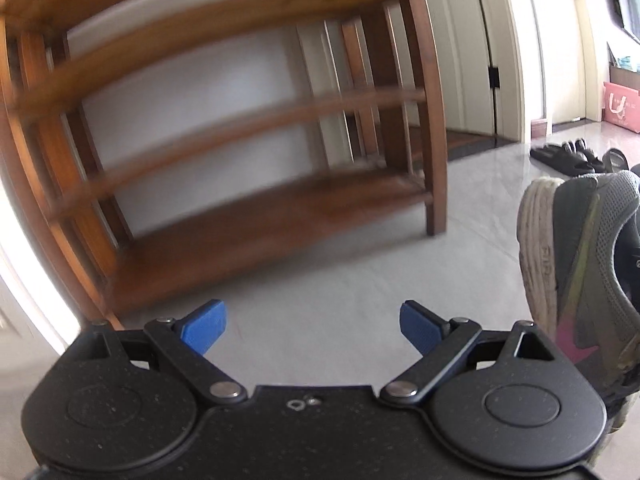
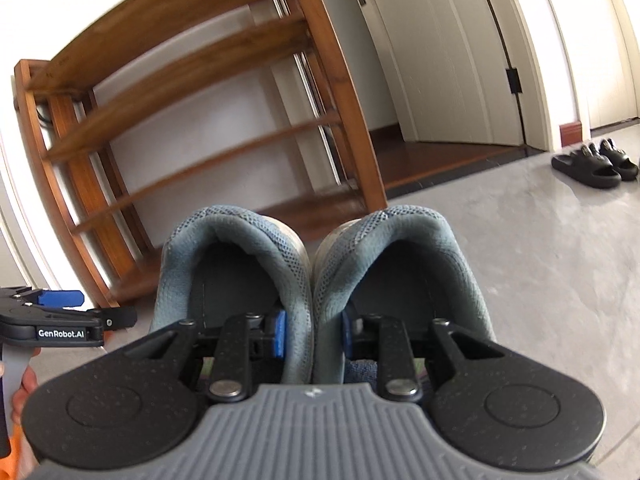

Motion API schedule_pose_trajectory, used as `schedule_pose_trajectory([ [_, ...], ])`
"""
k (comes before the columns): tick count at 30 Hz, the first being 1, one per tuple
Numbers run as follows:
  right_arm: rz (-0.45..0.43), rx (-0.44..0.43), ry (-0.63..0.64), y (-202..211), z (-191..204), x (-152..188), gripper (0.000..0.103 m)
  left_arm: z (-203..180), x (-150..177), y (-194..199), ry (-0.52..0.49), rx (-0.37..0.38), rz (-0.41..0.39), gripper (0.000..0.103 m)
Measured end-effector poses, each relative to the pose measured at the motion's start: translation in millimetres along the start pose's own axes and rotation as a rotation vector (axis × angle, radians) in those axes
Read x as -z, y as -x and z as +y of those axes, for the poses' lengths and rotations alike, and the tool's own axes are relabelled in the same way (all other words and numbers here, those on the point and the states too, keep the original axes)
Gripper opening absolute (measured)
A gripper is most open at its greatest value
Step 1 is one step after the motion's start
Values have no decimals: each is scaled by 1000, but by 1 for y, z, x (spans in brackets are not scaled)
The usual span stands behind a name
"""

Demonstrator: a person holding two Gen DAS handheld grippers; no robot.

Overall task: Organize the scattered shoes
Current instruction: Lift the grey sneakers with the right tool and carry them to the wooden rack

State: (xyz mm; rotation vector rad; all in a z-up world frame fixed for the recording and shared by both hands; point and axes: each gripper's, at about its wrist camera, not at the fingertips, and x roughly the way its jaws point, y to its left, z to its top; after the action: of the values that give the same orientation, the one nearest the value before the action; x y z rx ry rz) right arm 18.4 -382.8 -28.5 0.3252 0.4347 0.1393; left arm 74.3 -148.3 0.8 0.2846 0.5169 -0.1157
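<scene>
My right gripper [image 2: 313, 334] is shut on a pair of grey sneakers [image 2: 404, 256], pinching the two inner collars together and holding them above the floor in front of the wooden shoe rack [image 2: 192, 80]. One sneaker [image 1: 580, 264] shows at the right edge of the left wrist view, sole outward. My left gripper [image 1: 314, 326] is open and empty, facing the shoe rack [image 1: 248, 216]; it also shows at the left edge of the right wrist view [image 2: 60, 300].
A pair of black slides [image 2: 592, 164] lies on the grey floor at the far right, also seen in the left wrist view [image 1: 568, 156]. A white door [image 2: 440, 48] stands behind the rack. A pink bag [image 1: 622, 106] sits far right.
</scene>
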Motion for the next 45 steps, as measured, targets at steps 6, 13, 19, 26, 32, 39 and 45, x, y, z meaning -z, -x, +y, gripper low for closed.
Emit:
schedule_pose_trajectory([
  [6,-65,-36,37,-3,26,-43,28,17,-37,16,-86,-3,-118,96],
  [13,-91,-26,20,3,71,-130,29,49,-108,33,-27,40,-177,96],
  [19,-64,-18,-23,13,114,-225,29,101,-199,76,44,42,-162,96],
  [26,-42,-4,-18,47,180,-350,29,164,-314,133,167,6,-150,98],
  [32,-21,13,-41,81,232,-440,29,198,-383,170,223,4,-112,98],
  [39,-21,24,-2,117,297,-526,29,240,-439,204,235,28,-70,98],
  [45,-33,39,3,138,340,-565,29,274,-464,230,234,55,-48,98],
])
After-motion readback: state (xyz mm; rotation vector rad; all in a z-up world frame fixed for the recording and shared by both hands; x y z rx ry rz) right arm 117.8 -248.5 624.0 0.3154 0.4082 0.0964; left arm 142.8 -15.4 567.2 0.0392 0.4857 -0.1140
